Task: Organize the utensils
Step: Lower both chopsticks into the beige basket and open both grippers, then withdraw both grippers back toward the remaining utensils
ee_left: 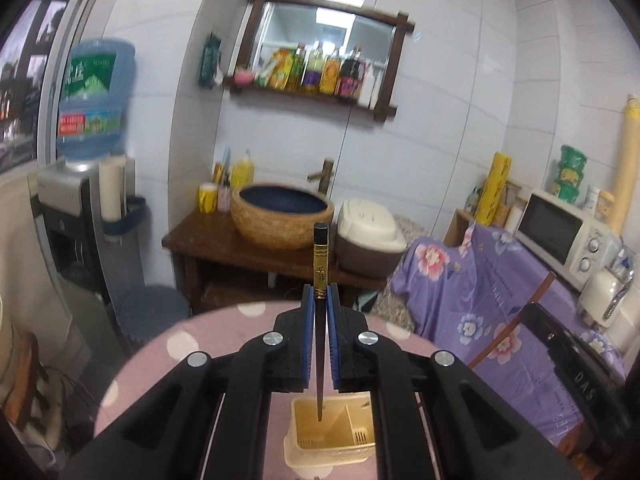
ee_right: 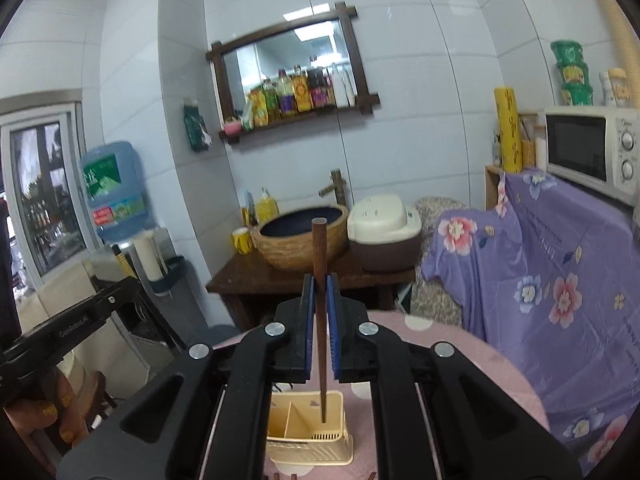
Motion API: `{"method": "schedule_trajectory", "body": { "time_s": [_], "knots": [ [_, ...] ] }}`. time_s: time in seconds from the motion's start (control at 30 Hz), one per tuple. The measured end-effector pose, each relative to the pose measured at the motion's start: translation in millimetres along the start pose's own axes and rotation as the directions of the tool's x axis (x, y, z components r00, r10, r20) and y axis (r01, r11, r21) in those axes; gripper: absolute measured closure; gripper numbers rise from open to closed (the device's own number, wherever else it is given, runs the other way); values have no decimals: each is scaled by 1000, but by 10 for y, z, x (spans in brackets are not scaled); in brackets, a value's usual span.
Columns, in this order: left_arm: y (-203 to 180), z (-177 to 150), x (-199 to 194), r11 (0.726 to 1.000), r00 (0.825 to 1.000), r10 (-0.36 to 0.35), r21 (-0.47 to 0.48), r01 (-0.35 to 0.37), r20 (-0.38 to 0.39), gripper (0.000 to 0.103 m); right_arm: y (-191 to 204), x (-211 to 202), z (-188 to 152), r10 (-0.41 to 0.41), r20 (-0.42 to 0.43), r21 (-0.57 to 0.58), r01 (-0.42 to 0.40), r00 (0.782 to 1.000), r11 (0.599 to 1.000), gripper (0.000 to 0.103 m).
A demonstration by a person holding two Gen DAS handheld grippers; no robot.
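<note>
Round table (ee_left: pixel 208 344) – pink polka-dot cloth – cream utensil holder (ee_left: pixel 320 452) standing on it

Pretty bright, even indoor light with glare off the white wall tiles (ee_left: pixel 440 80), heavy fisheye warping and dark corners, and the water jug (ee_left: pixel 94 100) left of the tongs is motion-smeared.

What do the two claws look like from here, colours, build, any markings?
Both look alike: the left claw and right claw have black plastic linkage arms with round silver pivot bolts and blue ribbed pads. The right wrist view shows white lettering on the left unit's black body, too blurred to read reliably.
</note>
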State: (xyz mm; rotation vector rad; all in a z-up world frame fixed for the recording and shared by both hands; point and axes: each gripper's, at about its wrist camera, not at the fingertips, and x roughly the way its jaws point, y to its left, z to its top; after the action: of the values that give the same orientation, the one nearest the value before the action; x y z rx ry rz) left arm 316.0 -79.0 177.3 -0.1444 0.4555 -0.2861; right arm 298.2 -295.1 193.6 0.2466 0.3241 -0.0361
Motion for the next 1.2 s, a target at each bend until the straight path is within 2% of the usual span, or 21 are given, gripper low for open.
{"method": "schedule_trajectory", "body": {
  "time_s": [0.2,0.33,0.47,0.63,0.7,0.73,0.77,0.83,0.87,0.9,0.97,1.07,1.2],
  "knots": [
    [133,-505,457,999,990,-7,-46,1,-137,95,-128,522,-579,-9,-139,40,15,990,999,96],
    [213,-702,605,998,982,-20,-66,8,-188,95,-211,620,-761,-16,-164,54,25,986,998,100],
    [275,-776,684,997,978,-14,-75,-2,-207,95,-247,673,-816,-7,-172,65,19,985,998,100],
    [264,-792,659,998,981,-20,-56,10,-194,95,-254,696,-857,2,-165,59,7,986,998,100],
    [249,-813,610,999,982,-26,-41,18,-189,92,-249,675,-889,4,-164,49,4,987,999,99],
    [243,-834,552,999,983,-29,-31,24,-180,82,-242,645,-918,5,-159,45,2,987,999,99],
    [235,-844,516,999,985,-31,-28,27,-173,63,-233,614,-947,3,-155,40,3,988,999,98],
    [272,-893,376,999,989,-37,-39,32,-142,39,-219,532,-1009,-2,-151,32,7,989,999,90],
    [300,-930,284,998,991,-37,-47,32,-125,37,-216,475,-1041,-3,-143,32,7,990,999,79],
    [309,-956,231,999,992,-32,-48,26,-122,35,-215,408,-1073,-6,-132,30,10,991,999,63],
    [336,-1041,113,999,992,-17,-40,13,-124,27,-223,247,-1143,-25,-101,25,27,995,999,52],
    [376,-1214,-43,1000,993,12,-15,-14,-121,19,-234,72,-1269,-52,-103,5,53,993,999,52],
    [473,-1553,-115,998,983,66,20,-63,-170,16,-298,-47,-1570,-82,-163,-8,81,983,997,52]
  ]
}}
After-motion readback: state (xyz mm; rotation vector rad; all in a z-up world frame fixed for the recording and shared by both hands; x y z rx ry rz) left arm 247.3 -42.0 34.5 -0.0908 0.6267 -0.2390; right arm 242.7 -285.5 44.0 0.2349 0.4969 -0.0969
